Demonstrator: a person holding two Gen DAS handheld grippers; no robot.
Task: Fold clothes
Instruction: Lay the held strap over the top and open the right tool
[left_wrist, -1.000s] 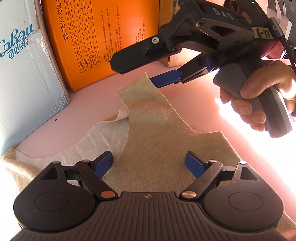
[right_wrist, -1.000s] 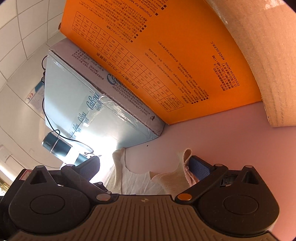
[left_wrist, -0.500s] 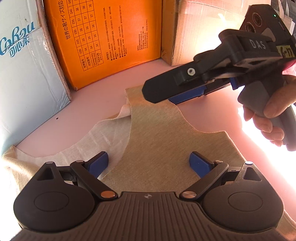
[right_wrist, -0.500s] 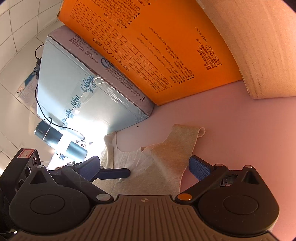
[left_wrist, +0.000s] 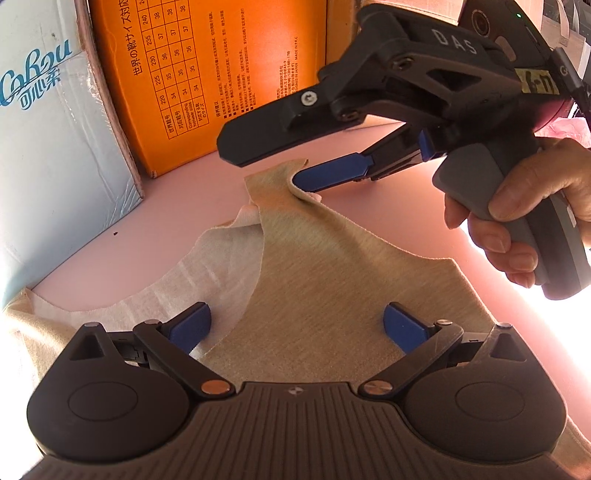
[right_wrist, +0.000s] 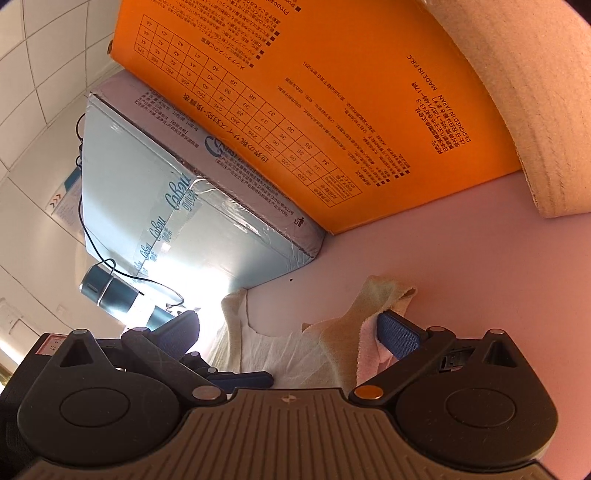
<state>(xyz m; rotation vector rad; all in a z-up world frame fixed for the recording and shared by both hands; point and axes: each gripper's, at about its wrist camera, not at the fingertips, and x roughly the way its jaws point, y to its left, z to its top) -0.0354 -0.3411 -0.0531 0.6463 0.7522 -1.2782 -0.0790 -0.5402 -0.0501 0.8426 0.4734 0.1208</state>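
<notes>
**Working strap end of tank top**

Folding a beige tank top (left_wrist: 332, 280) lying flat on the pink surface (left_wrist: 147, 221), near an orange box (left_wrist: 207, 74). Right tool (left_wrist: 291, 166) is wide, lower finger tucked under the strap (left_wrist: 280, 184), nothing pinched yet. Left tool (left_wrist: 295, 325) wide too, hovering over the body, w/o grip. Next, prob.: close on strap & bring it over the body; thin knit may slip.

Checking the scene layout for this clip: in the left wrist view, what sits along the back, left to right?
Light blue box → orange box → right gripper, its lower finger under the beige garment's strap.
</notes>
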